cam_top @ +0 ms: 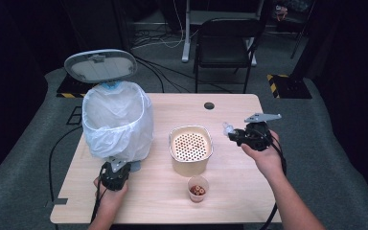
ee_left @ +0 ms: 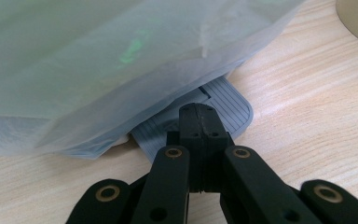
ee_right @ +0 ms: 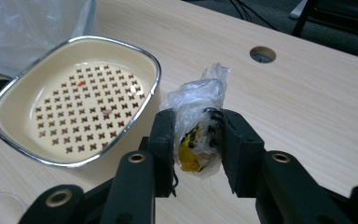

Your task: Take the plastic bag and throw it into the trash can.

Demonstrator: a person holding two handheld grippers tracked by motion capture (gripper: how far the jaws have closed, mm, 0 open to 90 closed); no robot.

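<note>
A pedal bin lined with a white bag (cam_top: pixel 117 120) stands at the table's left with its grey lid (cam_top: pixel 100 64) raised. My left gripper (cam_top: pixel 115 171) is shut, and its tips (ee_left: pixel 198 112) rest on the bin's grey ribbed pedal (ee_left: pixel 228 100) under the bag (ee_left: pixel 121 56). My right gripper (cam_top: pixel 249 134) hovers over the right of the table. It (ee_right: pixel 196 125) is shut on a crumpled clear wrapper (ee_right: pixel 200 88) with yellow and black inside, also seen in the high view (cam_top: pixel 227 128).
A cream perforated basket with a metal rim (cam_top: pixel 190 143) (ee_right: pixel 9 93) sits mid-table. In front of it stands a small plastic cup (cam_top: pixel 197 188) holding brown bits. A round cable hole (cam_top: pixel 209 105) (ee_right: pixel 263 54) lies near the far edge. A chair (cam_top: pixel 225 43) stands beyond the table.
</note>
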